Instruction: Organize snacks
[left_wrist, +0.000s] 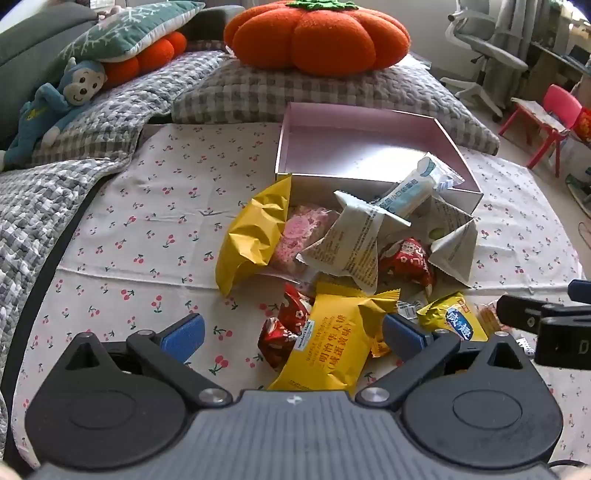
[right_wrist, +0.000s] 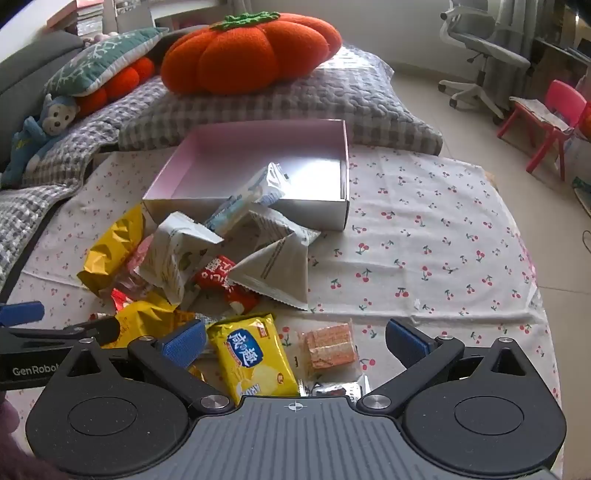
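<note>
**rigpilot_7:** Both sets of jaws are spread as wide as they go, nothing between the pads. My left gripper hangs over a yellow sandwich pack, and the right gripper sits above a yellow cracker bag with a wafer bar in clear wrap just beside it. Both point steeply down at the pile. The pink box is behind the heap, open and basically empty, with one blue-white packet leaning over its near wall.

**snackstack:** So which one do you grab first?

**rigpilot_7:** My guess is the cracker bag or the wafer. They lie flat and apart from the tangle. I'd come down across the short width and pinch the body, not the crimped end seal, since that film looks slippery and puffed with air. Squeeze gently or the crackers crumble.

**snackstack:** And the rest of the pile?

**rigpilot_7:** Messier. Grey printed pouches are stiff and folded into peaks, stacked on a red foil pack and a pink one. A big crinkled yellow bag flops alongside. Everything sits on a soft cherry-print cloth, so packs may slide when nudged. I'd work from the loose outer ones inward.
</note>
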